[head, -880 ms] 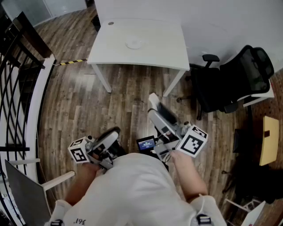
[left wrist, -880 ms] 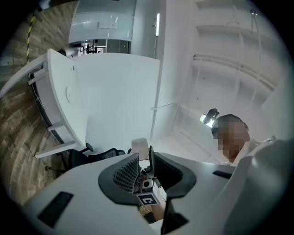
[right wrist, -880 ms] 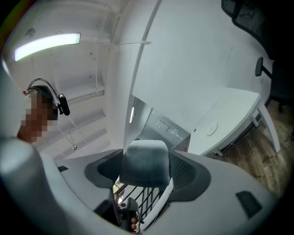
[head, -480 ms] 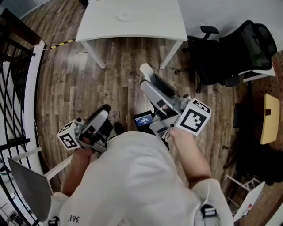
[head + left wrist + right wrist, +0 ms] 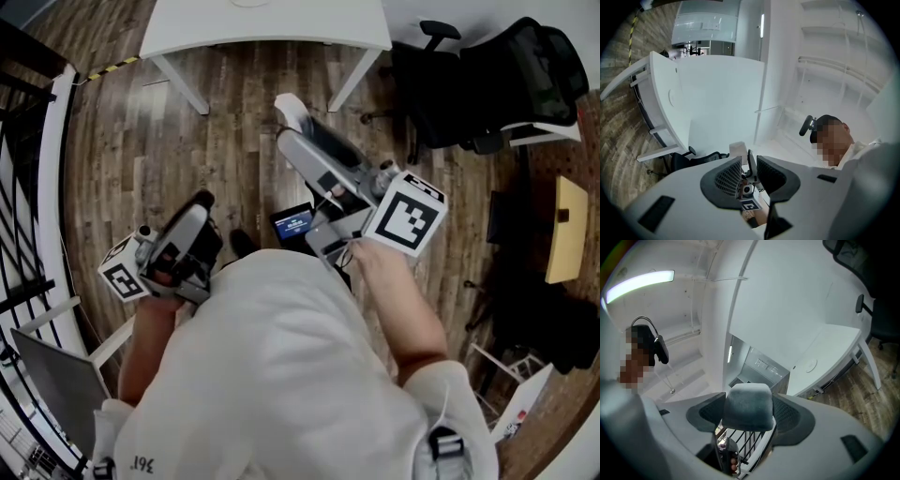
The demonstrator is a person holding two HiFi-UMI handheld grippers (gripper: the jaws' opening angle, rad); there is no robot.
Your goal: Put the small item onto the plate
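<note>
My right gripper (image 5: pixel 292 124) points toward the white table (image 5: pixel 272 26) and is shut on the small item (image 5: pixel 287 105), a pale grey-white block. In the right gripper view the block (image 5: pixel 747 405) fills the gap between the dark pads of the right gripper (image 5: pixel 747 414). The white plate (image 5: pixel 811 364) lies on the tabletop well ahead, apart from the block. In the left gripper view the plate (image 5: pixel 671 97) shows as a faint oval. My left gripper (image 5: pixel 197 204) is held low at the left; in its own view the left gripper (image 5: pixel 749 174) has its jaws a narrow gap apart with nothing between them.
A black office chair (image 5: pixel 487 75) stands right of the table. A dark railing (image 5: pixel 28 141) runs along the left, with yellow-black tape (image 5: pixel 108 67) on the wooden floor (image 5: pixel 234 141). A yellow board (image 5: pixel 562 230) sits at the far right.
The table has slid up to the top edge of the head view. Both grippers sit higher in the picture, the left one further left. The right gripper still holds the block.
</note>
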